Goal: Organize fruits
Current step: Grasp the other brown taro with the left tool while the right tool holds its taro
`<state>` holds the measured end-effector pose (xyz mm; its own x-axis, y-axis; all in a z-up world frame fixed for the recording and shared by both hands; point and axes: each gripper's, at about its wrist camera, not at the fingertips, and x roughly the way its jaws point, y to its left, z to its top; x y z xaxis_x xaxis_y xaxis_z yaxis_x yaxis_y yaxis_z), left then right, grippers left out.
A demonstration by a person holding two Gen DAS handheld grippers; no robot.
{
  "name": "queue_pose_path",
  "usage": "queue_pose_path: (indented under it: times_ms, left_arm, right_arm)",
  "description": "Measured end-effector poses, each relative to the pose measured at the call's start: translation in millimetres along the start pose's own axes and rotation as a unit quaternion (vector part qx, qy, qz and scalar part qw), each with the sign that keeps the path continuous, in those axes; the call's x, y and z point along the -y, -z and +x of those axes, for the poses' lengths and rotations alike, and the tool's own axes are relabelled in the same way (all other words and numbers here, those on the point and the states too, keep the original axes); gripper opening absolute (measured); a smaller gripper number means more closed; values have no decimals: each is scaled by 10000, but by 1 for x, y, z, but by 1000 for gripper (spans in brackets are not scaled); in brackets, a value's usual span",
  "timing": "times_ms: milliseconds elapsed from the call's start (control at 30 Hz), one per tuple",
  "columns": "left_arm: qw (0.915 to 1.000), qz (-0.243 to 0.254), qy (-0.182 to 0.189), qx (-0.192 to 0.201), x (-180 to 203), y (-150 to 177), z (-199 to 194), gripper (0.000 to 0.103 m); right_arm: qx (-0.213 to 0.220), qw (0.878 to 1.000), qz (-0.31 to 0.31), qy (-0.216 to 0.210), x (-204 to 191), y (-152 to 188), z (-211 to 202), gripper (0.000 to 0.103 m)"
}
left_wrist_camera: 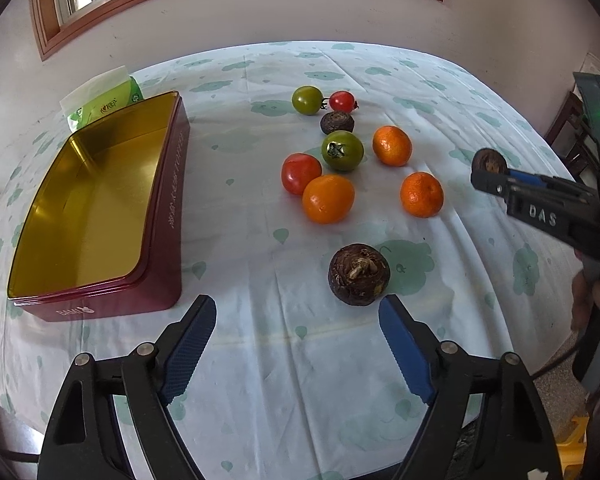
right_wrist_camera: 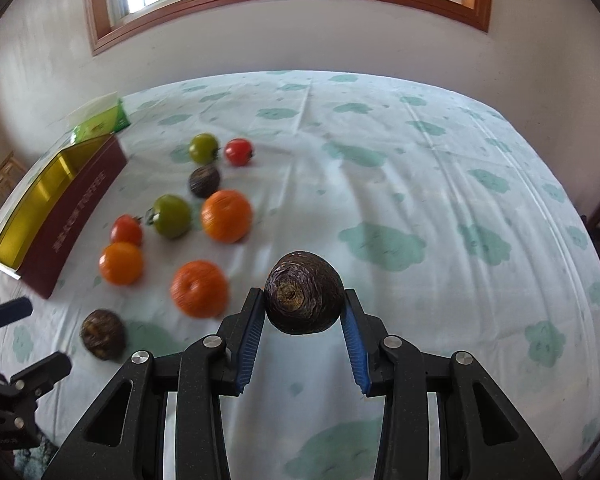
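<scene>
My right gripper [right_wrist_camera: 304, 304] is shut on a dark brown water chestnut [right_wrist_camera: 303, 298] and holds it above the cloth; it shows at the right of the left wrist view [left_wrist_camera: 489, 168]. My left gripper [left_wrist_camera: 298, 312] is open and empty, just short of another water chestnut [left_wrist_camera: 358, 274]. Three oranges [left_wrist_camera: 328, 199], two red tomatoes [left_wrist_camera: 301, 173], two green tomatoes [left_wrist_camera: 342, 150] and a third chestnut [left_wrist_camera: 337, 122] lie on the table. An open dark red tin [left_wrist_camera: 168, 208] with a gold inside stands at the left.
A green and white tissue pack [left_wrist_camera: 104, 104] lies behind the tin. The table wears a white cloth with green prints [left_wrist_camera: 284, 360]. A wall and window are behind; a wooden chair [left_wrist_camera: 572, 136] is at far right.
</scene>
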<state>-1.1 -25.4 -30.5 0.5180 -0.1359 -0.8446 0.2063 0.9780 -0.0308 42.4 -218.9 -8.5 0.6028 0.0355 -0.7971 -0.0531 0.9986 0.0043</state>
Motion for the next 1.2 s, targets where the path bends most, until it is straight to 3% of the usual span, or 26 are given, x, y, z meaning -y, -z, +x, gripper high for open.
queue_pose_path:
  times_ms: [167, 433, 633, 1067, 1200]
  left_arm:
    - [9999, 8, 119, -2, 5, -2, 3, 77]
    - [9993, -49, 329, -163, 13, -10, 15, 65]
    - [9989, -46, 409, -202, 19, -15, 23, 61]
    - [9980, -102, 530, -323, 23, -17, 37, 36]
    - [9979, -126, 556, -316, 22, -17, 37, 36]
  right_arm:
    - [115, 9998, 84, 157, 23, -13, 17, 40]
    - [9, 9996, 189, 209, 42, -14, 37, 40]
    - [6, 9996, 222, 166, 47, -10, 44, 40]
    - [22, 9996, 200, 182, 46, -9, 45, 40]
    - [15, 9996, 190, 194, 44, -9, 46, 40]
